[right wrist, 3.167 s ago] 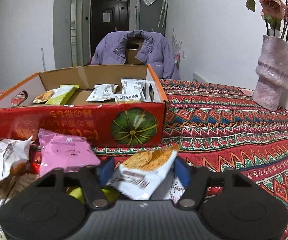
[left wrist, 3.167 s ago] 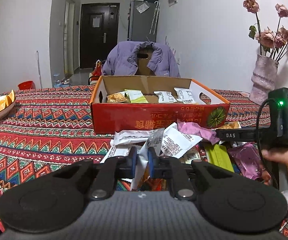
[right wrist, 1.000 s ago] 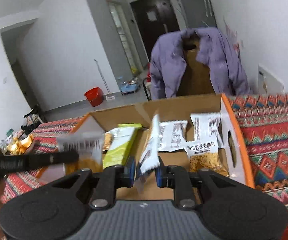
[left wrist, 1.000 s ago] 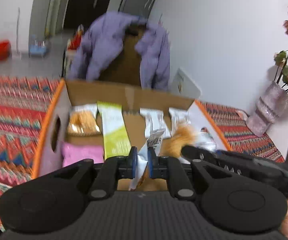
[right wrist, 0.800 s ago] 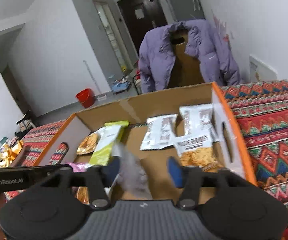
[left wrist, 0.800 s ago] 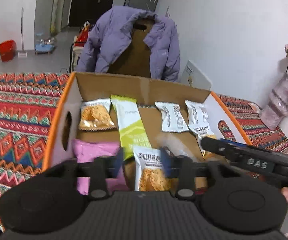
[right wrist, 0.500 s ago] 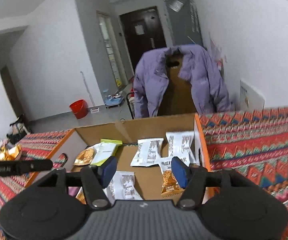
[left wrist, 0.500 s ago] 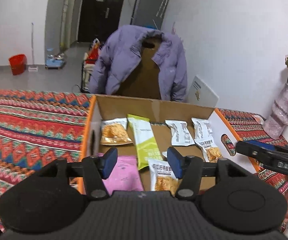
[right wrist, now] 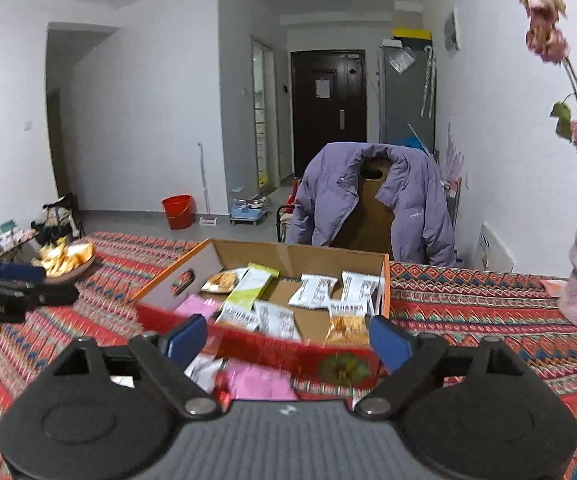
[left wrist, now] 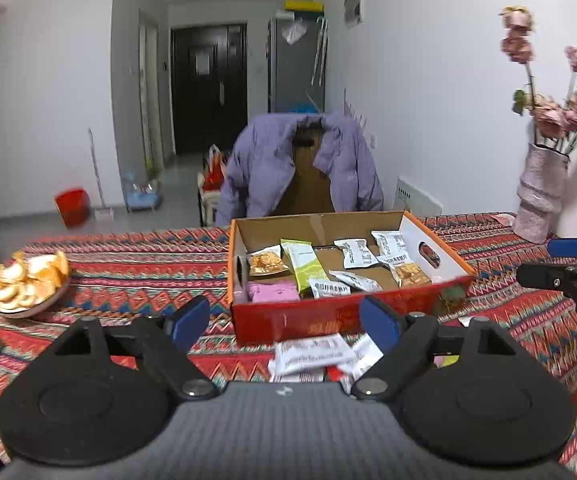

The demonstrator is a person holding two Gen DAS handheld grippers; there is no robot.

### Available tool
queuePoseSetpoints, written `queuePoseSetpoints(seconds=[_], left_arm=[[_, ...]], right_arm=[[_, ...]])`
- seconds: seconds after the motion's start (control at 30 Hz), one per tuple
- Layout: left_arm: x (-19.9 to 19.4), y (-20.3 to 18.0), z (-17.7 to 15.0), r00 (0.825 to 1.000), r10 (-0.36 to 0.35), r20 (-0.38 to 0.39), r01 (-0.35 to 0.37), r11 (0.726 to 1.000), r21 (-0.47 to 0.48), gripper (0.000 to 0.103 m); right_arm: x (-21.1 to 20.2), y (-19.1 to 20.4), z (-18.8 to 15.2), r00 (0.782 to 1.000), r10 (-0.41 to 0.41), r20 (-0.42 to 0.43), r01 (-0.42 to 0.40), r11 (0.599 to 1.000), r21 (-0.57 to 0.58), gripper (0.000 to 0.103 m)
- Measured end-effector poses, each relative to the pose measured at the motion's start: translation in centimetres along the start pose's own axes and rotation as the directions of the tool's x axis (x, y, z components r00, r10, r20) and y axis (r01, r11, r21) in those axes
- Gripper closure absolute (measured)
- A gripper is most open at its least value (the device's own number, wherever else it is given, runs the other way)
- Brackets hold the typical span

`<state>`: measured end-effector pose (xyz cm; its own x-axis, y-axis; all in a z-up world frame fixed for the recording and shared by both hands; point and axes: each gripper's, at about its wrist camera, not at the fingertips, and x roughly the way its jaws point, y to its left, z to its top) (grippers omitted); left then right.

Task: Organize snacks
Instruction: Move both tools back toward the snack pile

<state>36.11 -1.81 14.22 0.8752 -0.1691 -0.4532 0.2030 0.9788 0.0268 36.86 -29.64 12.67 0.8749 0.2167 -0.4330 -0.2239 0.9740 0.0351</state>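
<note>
A red cardboard box [left wrist: 328,314] [right wrist: 272,354] stands on the patterned tablecloth and holds several snack packets: white ones [left wrist: 354,252], a green one [left wrist: 304,266], a pink one [left wrist: 274,292] and an orange one [right wrist: 346,328]. My left gripper [left wrist: 286,322] hovers in front of the box, its jaws opening wide with nothing between them. My right gripper [right wrist: 288,340] hangs before the box too, jaws opening, with no packet in them. Loose white packets [left wrist: 312,356] and a pink packet [right wrist: 258,384] lie on the cloth below the box front.
A plate of orange peel [left wrist: 28,280] sits at the left of the table. A pink vase with dried roses [left wrist: 540,196] stands at the far right. A chair draped with a purple jacket [left wrist: 300,168] is behind the table.
Both grippers let their white packets fall into the box, opened wide, and pulled back and up from over the box to in front of it.
</note>
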Motion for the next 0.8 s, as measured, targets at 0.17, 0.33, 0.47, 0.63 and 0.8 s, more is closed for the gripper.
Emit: queuePoseSetpoints(seconds=[0.17,0.33,0.47,0.63,0.8], left_arm=[[-5.2,-2.0,-4.0,0.995,0.076,0.072,-0.081,0.994,0.078,0.014],[-9.4,-3.6,-9.0,0.993,0.089,0.083,-0.096,0.992,0.079,0.011],[-11.6,-4.0,-12.5,0.994,0.094,0.052,-0.096,0.995,0.04,0.009],[-12.5,-4.2,-15.6,0.996,0.093,-0.005,-0.093,0.996,0.017,0.009],[-12.4,-4.3,-16.8,0.991,0.131,-0.011,-0.13,0.991,0.043,0.009]], right_arm=[[-4.8,1.6,-3.4,0.999,-0.027,0.035,0.029,0.998,-0.05,0.005],[-8.6,3.3,-7.7,0.998,-0.03,0.058,0.033,0.998,-0.048,0.004],[-10.8,5.0,-11.5,0.998,-0.031,0.046,0.035,0.996,-0.077,0.003],[-12.4,6.6,-15.9,0.999,-0.027,0.028,0.03,0.994,-0.103,0.003],[-12.7,7.0,-17.7,1.0,-0.005,-0.008,0.004,0.998,-0.067,0.003]])
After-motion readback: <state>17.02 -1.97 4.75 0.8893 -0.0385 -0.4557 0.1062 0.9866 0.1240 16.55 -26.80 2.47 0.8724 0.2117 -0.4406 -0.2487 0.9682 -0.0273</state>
